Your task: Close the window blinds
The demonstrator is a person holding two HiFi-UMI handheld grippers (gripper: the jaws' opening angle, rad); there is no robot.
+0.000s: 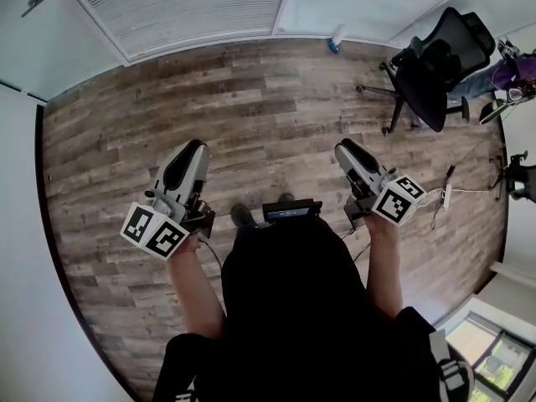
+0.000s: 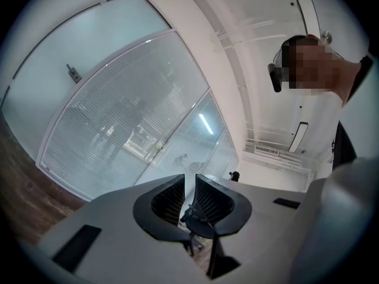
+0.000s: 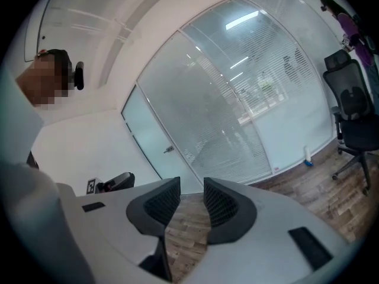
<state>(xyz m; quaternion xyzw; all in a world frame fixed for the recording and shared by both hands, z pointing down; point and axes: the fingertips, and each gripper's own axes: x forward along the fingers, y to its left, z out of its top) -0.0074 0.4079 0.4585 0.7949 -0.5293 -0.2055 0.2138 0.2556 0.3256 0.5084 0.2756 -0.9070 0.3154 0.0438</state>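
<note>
- Over the wooden floor (image 1: 276,99), both tools point toward the window blinds (image 1: 176,7), which hang ahead, well apart from them.
- Left tool (image 2: 189,182): jaws a narrow slit apart, gripping nothing.
- Right tool (image 3: 191,188): jaws slightly wider apart, empty.

Window blinds (image 1: 176,7): you see only their lower stretch in the head view, the rest being cut off by the top edge. Purple shape (image 1: 515,72) behind the office chair (image 1: 435,65): clipped at the right rim and too small to identify, as is the small white-and-blue item (image 1: 337,38) at the foot of the wall. Your own torso hides the floor (image 1: 251,107) beneath you, leaving only a shoe tip (image 1: 243,216) showing, and the dark bit (image 2: 193,216) low between the tongs of your left gripper (image 2: 189,179) is too indistinct to name.
</note>
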